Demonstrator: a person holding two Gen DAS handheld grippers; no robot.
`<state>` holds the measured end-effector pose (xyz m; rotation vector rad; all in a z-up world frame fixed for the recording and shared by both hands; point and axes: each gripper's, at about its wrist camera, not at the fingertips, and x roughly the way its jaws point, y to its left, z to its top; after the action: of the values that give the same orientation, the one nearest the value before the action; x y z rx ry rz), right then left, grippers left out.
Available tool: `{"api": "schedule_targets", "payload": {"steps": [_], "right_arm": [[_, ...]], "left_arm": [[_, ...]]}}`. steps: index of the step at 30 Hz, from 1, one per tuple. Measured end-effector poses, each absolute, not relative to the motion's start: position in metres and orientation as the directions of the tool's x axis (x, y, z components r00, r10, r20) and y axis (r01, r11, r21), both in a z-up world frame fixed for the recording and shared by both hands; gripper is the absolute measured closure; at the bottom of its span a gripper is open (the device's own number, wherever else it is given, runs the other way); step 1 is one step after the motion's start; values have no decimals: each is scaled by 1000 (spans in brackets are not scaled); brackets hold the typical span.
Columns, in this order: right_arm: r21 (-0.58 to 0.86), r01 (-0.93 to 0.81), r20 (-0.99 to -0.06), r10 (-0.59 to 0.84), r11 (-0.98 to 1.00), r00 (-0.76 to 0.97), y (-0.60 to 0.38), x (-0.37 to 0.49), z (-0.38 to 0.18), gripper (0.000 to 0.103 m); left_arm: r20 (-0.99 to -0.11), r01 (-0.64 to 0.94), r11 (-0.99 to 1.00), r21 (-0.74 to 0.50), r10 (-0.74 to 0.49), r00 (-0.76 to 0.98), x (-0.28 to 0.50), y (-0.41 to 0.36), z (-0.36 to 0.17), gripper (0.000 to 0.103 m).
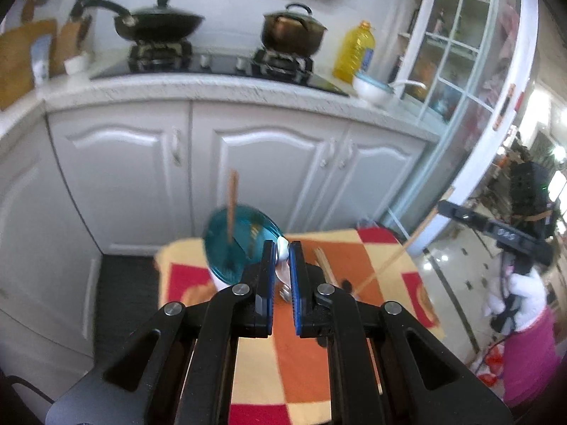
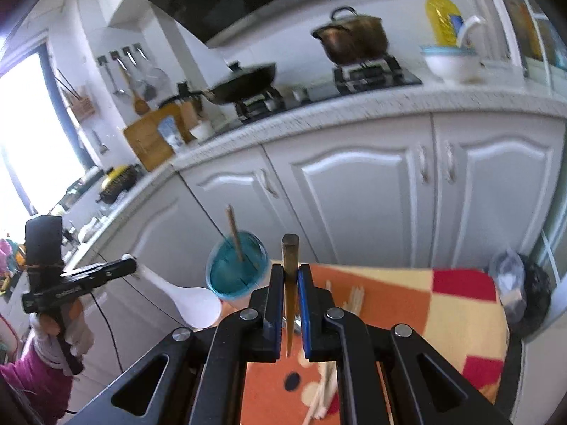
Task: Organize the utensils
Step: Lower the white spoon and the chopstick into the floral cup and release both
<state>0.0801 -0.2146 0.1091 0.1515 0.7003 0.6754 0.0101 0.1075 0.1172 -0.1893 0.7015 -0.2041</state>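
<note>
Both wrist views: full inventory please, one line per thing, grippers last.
blue cup: 1, translucent teal, far edge of the table, one chopstick standing in it
tablecloth: 1, orange, cream and red, covers the table
loose chopsticks: several, pale wood, lying on the cloth
wok: 1, black, lidded, left burner
pot: 1, brown, lidded, right burner
oil bottle: 1, yellow, counter right of the stove
bowl: 1, white with blue rim, in front of the bottle
cutting boards: wooden, leaning on the wall
left gripper: black, blue pads, shut on white spoon
right gripper: shut on brown chopstick
</note>
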Motion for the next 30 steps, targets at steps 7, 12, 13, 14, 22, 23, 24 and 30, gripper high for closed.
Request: {"api": "schedule_targets", "payload": {"steps": [7, 12, 13, 14, 22, 23, 24, 30], "right_arm": [[291, -586, -495, 644, 756, 584, -177, 92, 160, 96], [266, -611, -465, 655, 746, 596, -147, 110, 188, 96], [265, -613, -461, 657, 744, 597, -143, 113, 190, 96], [260, -615, -459, 656, 744, 599, -137, 116, 192, 96], [230, -620, -485, 641, 750, 595, -93, 151, 177, 96], [237, -620, -491, 643, 748, 588, -89, 156, 172, 96], [240, -620, -497, 643, 747, 582, -87, 160, 168, 96], [227, -624, -544, 629, 748, 555, -68, 177, 138, 96]], "left_arm": [[-620, 64, 983, -172, -159, 768, 34, 127, 128, 97], [-646, 26, 992, -121, -99, 757, 55, 132, 119, 97], [-652, 18, 994, -110, -86, 754, 59, 132, 115, 97], [-658, 11, 995, -96, -72, 750, 63, 131, 112, 97], [-700, -1, 1000, -26, -17, 714, 89, 122, 77, 97], [-705, -2, 1000, -14, -8, 709, 92, 120, 73, 97], [-708, -3, 1000, -5, -1, 706, 95, 119, 70, 97], [-724, 0, 1000, 16, 12, 689, 108, 112, 55, 97]]}}
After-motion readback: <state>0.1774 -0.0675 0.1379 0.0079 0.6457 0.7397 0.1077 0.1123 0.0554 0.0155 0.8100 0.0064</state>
